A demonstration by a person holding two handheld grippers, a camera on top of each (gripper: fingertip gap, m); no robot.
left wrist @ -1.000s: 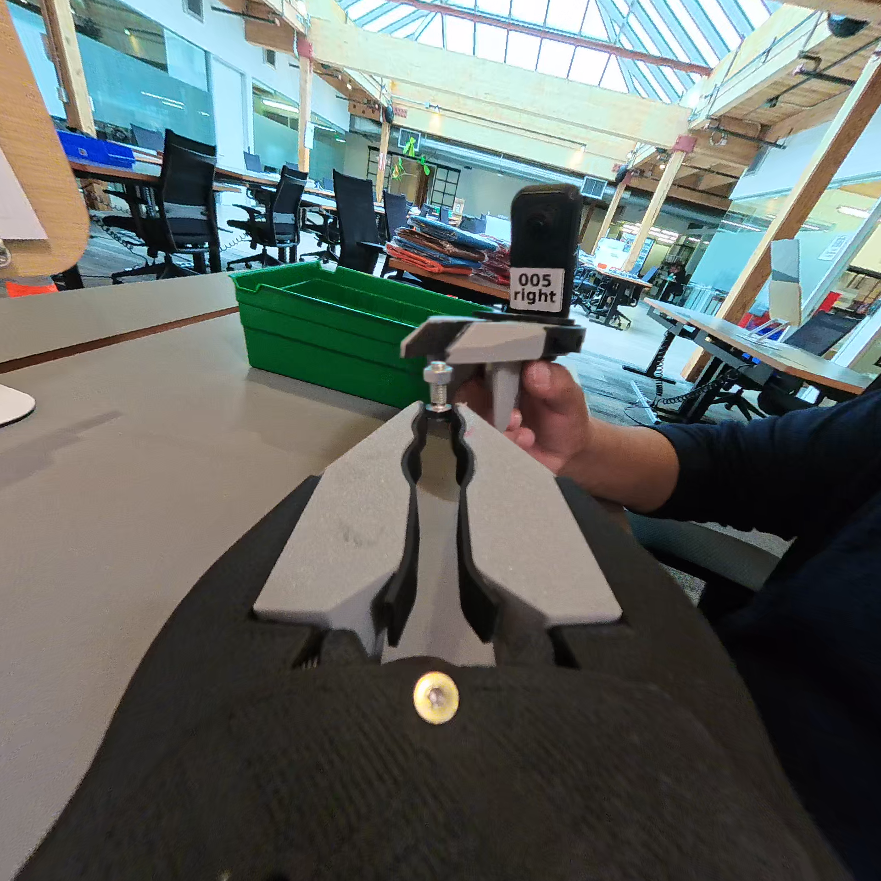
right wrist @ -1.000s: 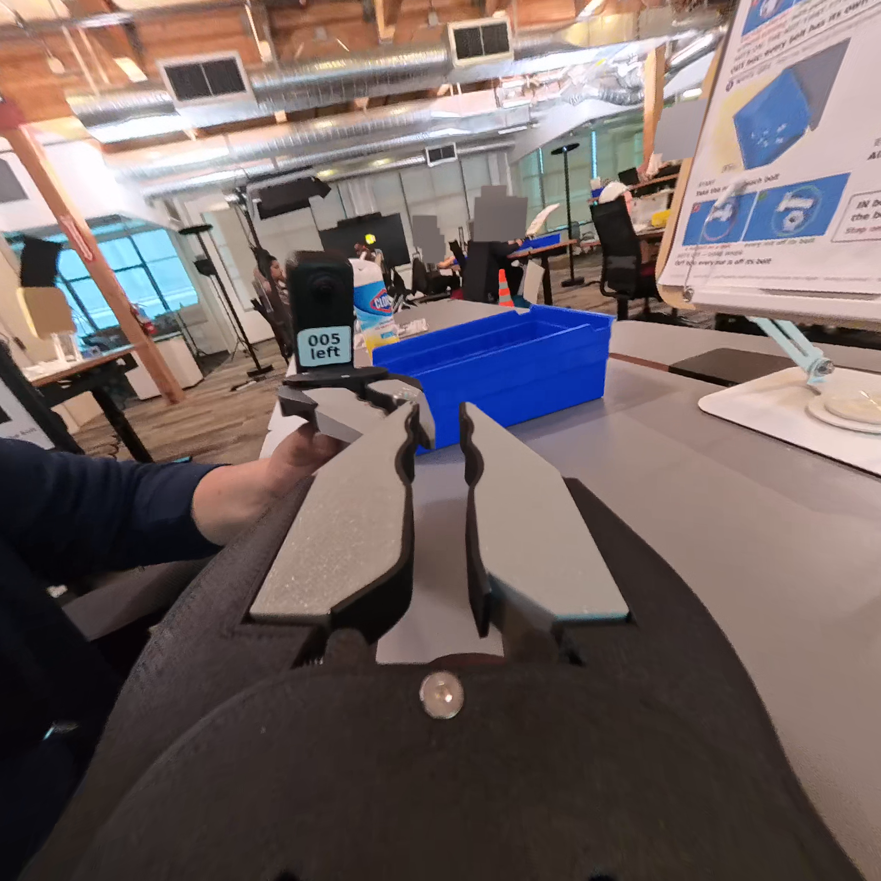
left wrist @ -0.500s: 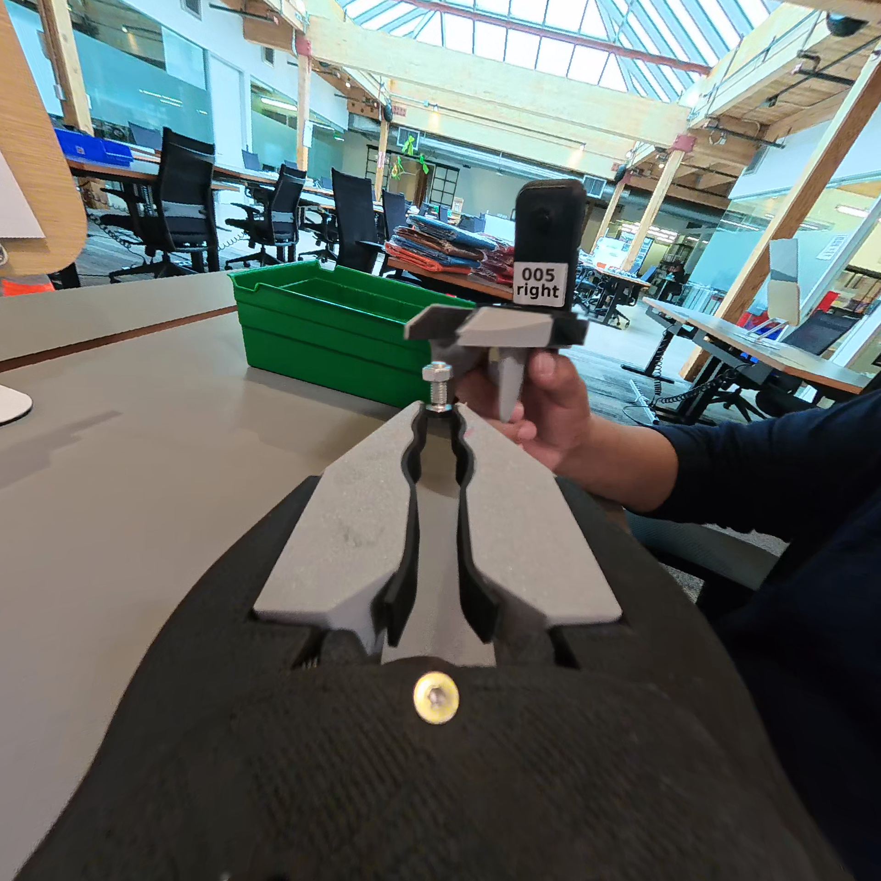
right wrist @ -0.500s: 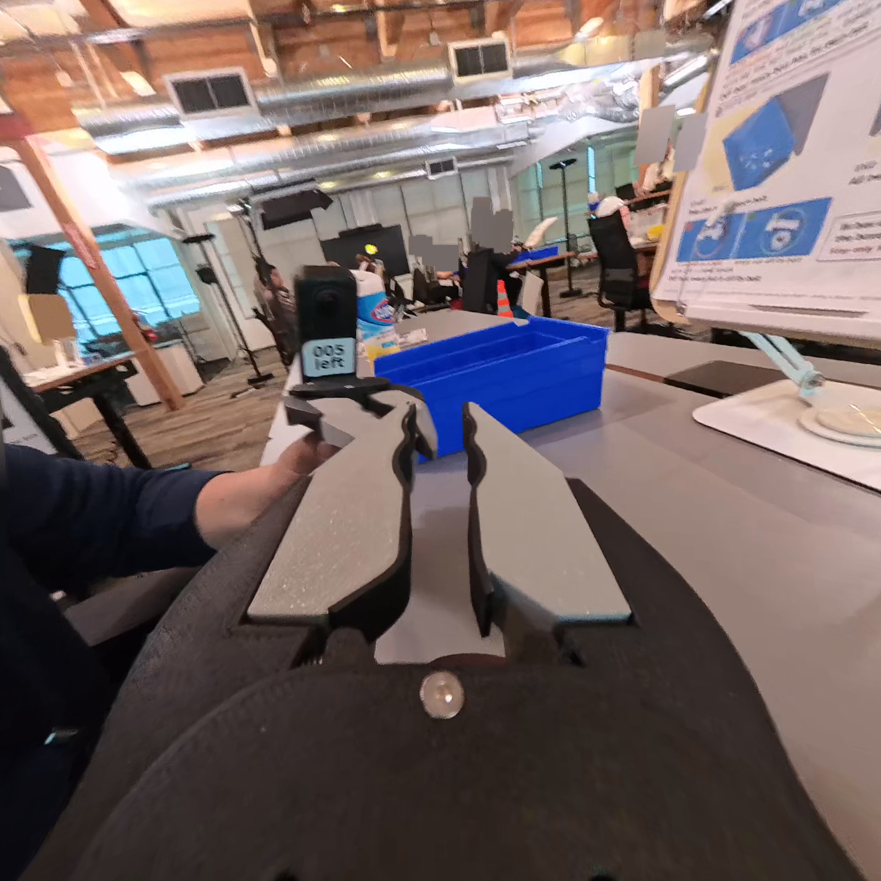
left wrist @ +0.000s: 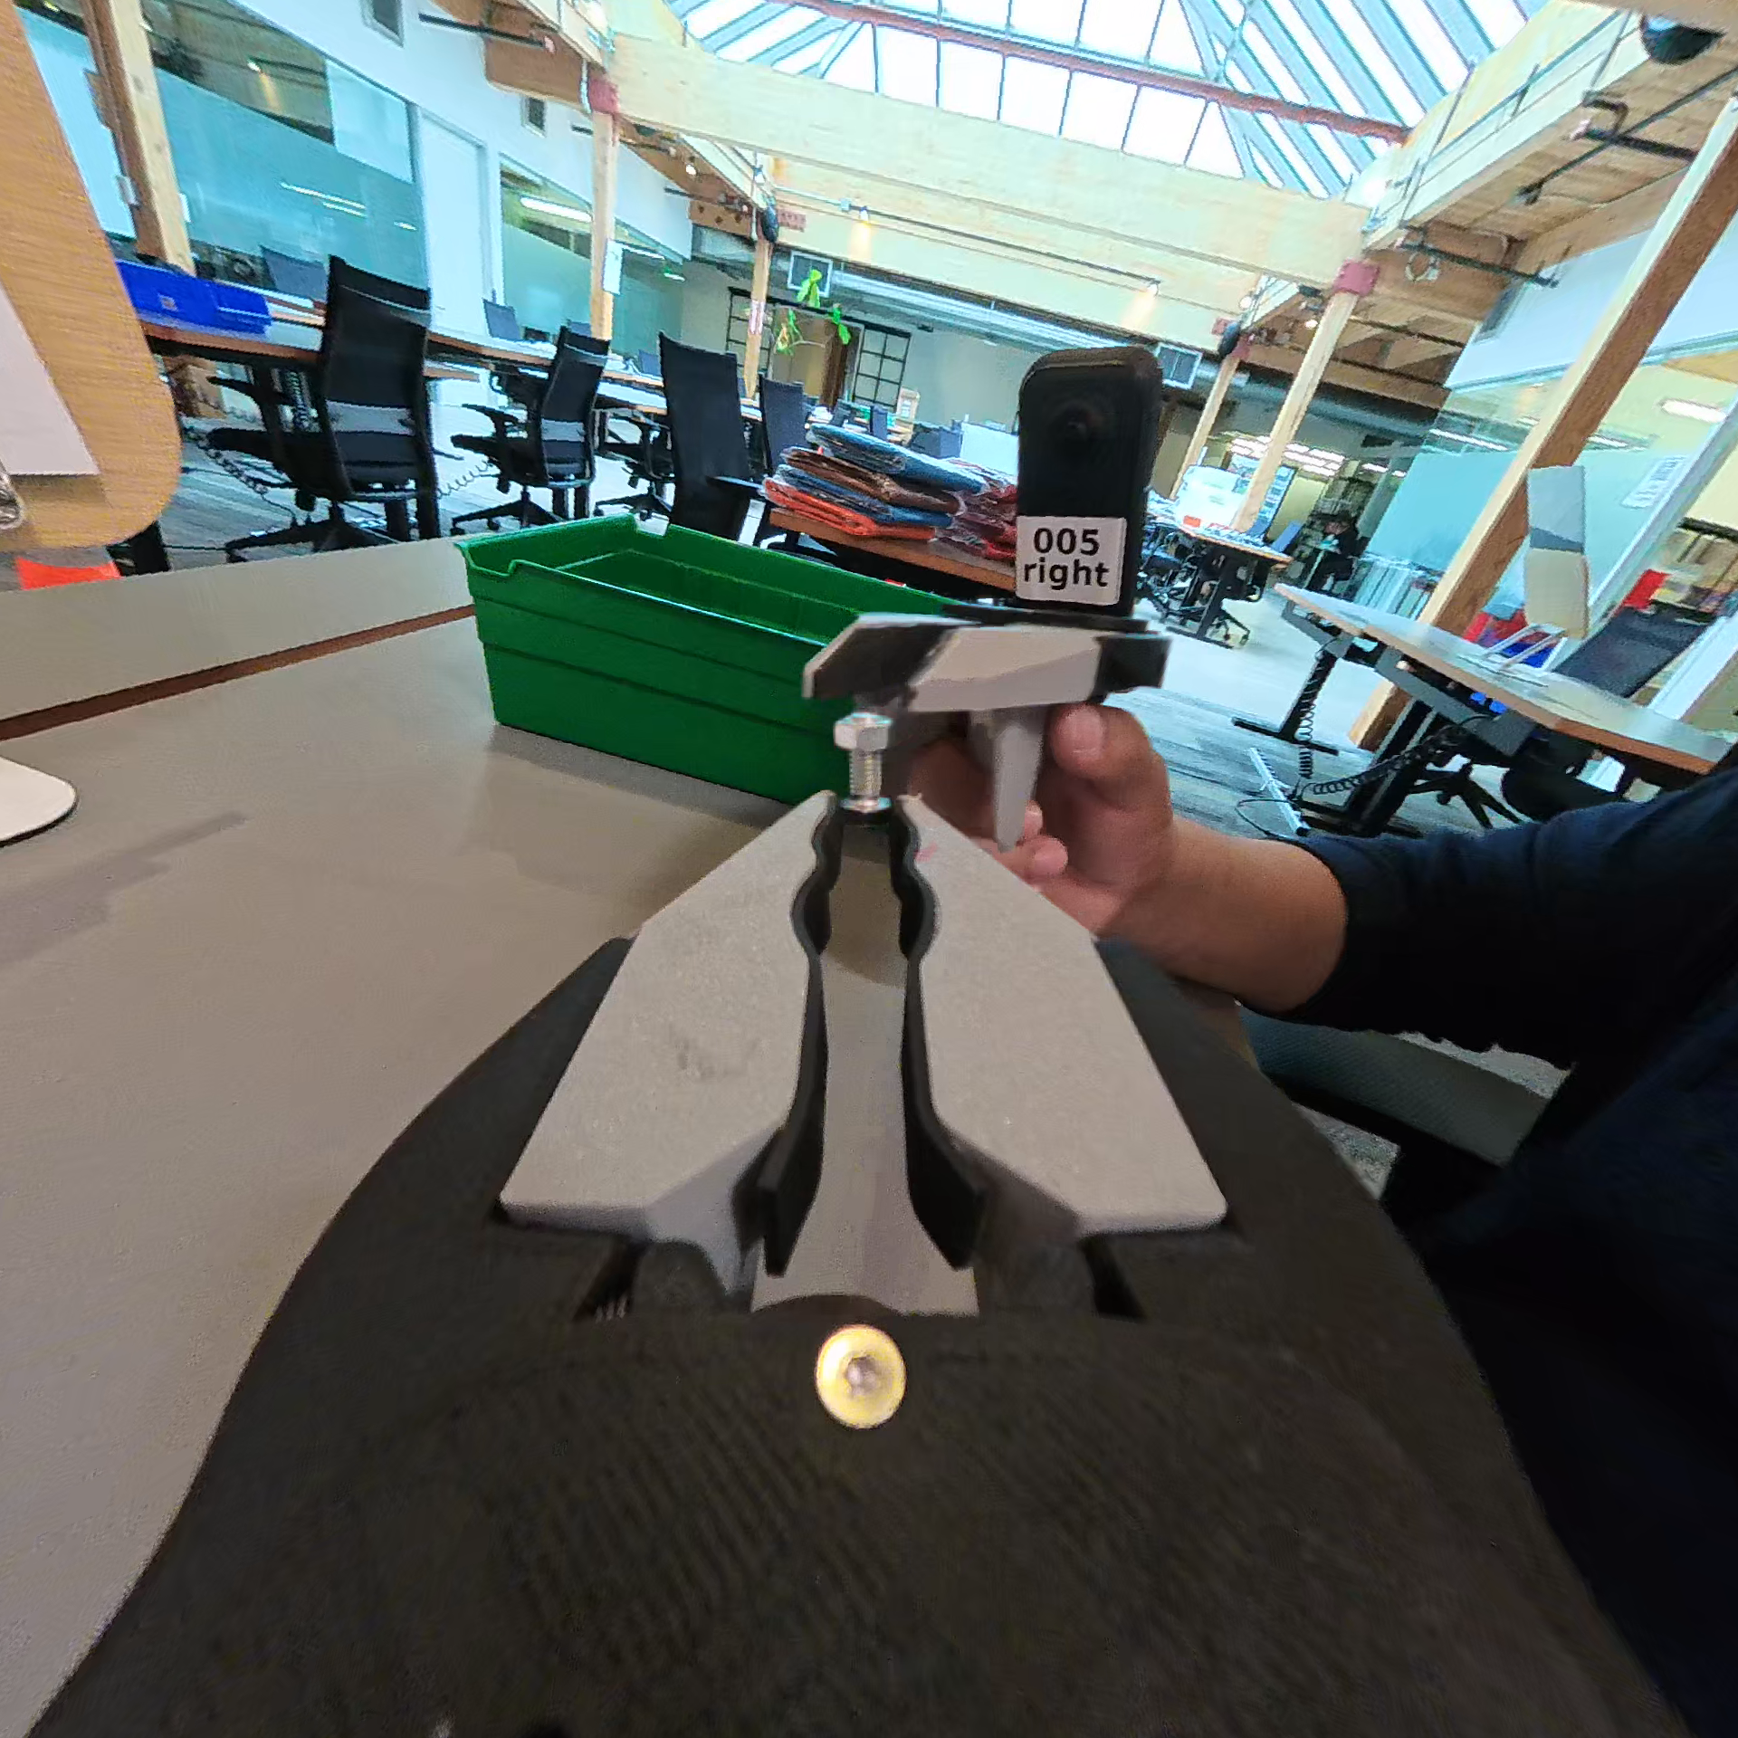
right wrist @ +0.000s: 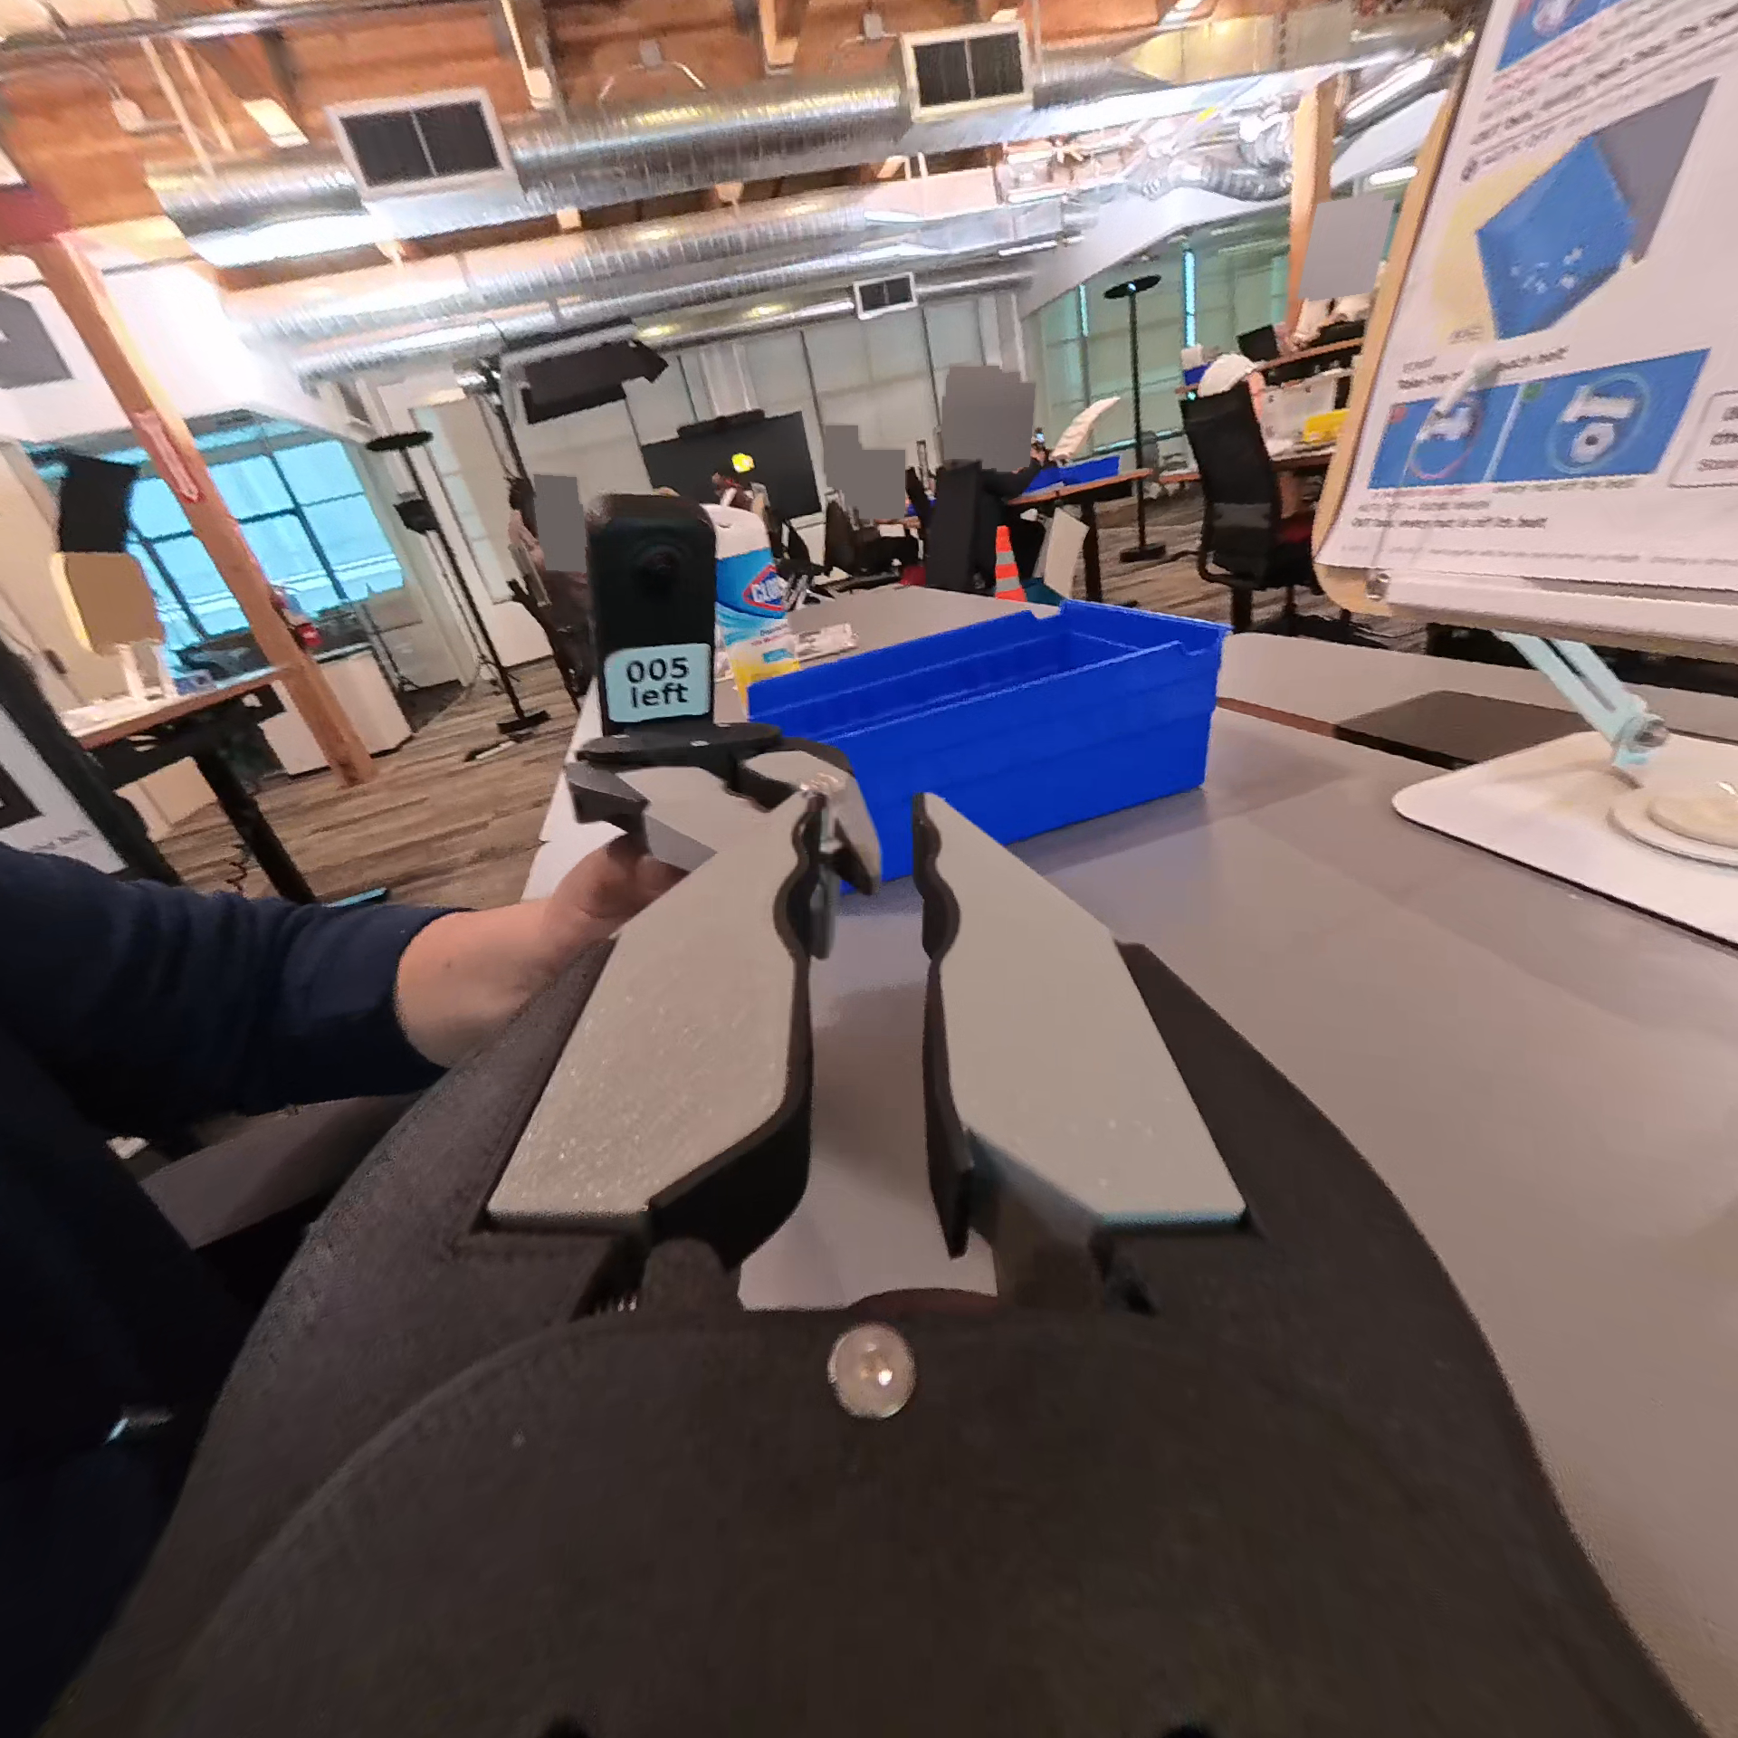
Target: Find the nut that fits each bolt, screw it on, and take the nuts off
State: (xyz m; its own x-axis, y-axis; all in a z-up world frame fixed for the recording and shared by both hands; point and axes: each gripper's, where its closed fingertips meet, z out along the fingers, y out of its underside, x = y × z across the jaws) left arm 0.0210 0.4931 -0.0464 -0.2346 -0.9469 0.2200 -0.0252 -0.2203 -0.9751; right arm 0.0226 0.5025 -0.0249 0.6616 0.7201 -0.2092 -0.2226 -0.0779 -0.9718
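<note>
In the left wrist view my left gripper is shut on the head of a silver bolt, which stands upright above its fingertips. A silver nut sits at the top of the bolt's thread. My right gripper, held by a hand, lies level just above the nut; I cannot tell if it touches. In the right wrist view my right gripper is open with nothing between its fingers. The bolt and the left gripper show just beside its left fingertip.
A green bin stands on the grey table behind the bolt. A blue bin stands ahead in the right wrist view. An instruction board on a white stand base is at the right. Both grippers' tips are close together, under 4 cm apart.
The right gripper has shifted slightly up and to the right above the nut. The left gripper and the bolt have stayed still.
</note>
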